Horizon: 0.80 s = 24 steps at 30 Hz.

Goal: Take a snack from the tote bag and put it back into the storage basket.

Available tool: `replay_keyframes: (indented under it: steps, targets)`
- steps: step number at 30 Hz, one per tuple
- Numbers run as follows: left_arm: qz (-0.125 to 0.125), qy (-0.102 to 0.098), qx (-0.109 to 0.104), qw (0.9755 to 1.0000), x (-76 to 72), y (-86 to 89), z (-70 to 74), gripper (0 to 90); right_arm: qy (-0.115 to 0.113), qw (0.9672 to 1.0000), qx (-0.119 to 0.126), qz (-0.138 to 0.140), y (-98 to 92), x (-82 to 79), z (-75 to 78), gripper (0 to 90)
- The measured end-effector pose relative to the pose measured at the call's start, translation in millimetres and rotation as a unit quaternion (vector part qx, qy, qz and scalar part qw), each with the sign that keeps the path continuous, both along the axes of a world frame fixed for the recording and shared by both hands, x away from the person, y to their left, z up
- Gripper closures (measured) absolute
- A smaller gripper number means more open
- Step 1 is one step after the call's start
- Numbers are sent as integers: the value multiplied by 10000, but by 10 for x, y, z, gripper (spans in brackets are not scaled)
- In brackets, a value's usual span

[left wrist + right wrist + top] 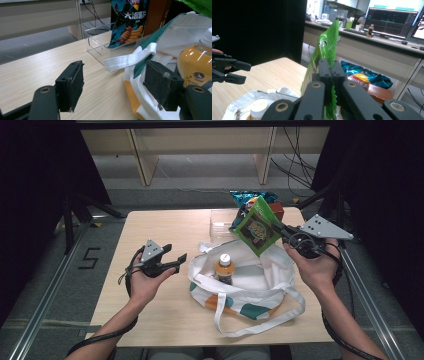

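The green snack bag [258, 226] sits right of centre in the upper half of the high view, held above the open tote bag [245, 282]. Its lower edge is hidden behind the right tool [283, 231] in the right gripper view, and its printed label is too small to read from above. It is a flat, glossy, bright green pouch with a round dark and yellow emblem, tilted on one corner. The right tool is clamped tight on the pouch's edge. The left tool [176, 261], left of centre in the high view, has its jaws spread wide with nothing between them, beside the tote's white strap [130, 58].

On the counter [160, 227] there is one orange drink bottle [225, 268] standing inside the tote, its base hidden by the cloth; one blue chip bag [128, 22], cut off at the top of the left gripper view; one clear plastic box [98, 43]; and one brown packet [378, 91], partly covered by the chip bag.
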State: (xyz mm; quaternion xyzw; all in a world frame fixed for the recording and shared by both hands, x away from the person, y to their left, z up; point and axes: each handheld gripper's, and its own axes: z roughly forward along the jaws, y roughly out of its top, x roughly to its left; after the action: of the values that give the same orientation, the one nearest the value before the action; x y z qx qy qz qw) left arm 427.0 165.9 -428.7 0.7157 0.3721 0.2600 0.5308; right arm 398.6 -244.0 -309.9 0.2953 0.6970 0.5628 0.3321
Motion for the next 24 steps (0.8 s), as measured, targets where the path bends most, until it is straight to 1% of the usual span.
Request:
replay_keyframes:
  steps: [1,4,5,6,7,9,10,15,16,17,18,20,22,23,24]
  targets:
    - [1,-2,-2,10000,-1,-1,0,309,39,10000,32,2,3,5,3,900]
    - [5,-2,0,10000,-1,-2,1,309,0,10000,17,-3,1,34,17,900]
    - [8,-4,-5,10000,-2,-2,2,309,16,10000,56,-13,9,37,23,900]
    - [7,-7,-9,10000,-1,-1,4,309,48,10000,44,-37,8,35,32,900]
    - [10,-7,-10,10000,-1,-1,4,309,10,10000,49,2,11,46,41,900]
    - [8,-5,-5,10000,0,-1,3,309,32,9999,95,-29,23,51,51,900]
    - [7,-4,-3,10000,0,-1,2,309,-36,10000,50,2,21,65,57,900]
    - [8,-2,-14,10000,0,0,4,309,42,9999,103,-31,44,92,75,900]
    - [8,-2,-11,10000,0,1,5,309,-36,9999,81,-55,40,105,77,900]
    - [5,-3,-9,10000,0,1,4,309,-8,9999,94,-109,43,105,81,900]
    - [4,-2,-8,10000,0,1,4,309,-81,9999,48,-72,40,126,84,900]
    - [-4,-1,-2,10000,2,-1,2,309,-71,10000,48,-49,49,141,83,900]
    - [-3,0,-5,10000,1,-4,1,309,4,9999,92,-47,62,145,80,900]
    - [-3,-3,-5,10000,0,-5,2,309,-50,10000,23,-42,55,159,84,900]
    - [-4,-8,-8,10000,0,-6,4,309,-47,10000,53,-67,60,165,84,900]
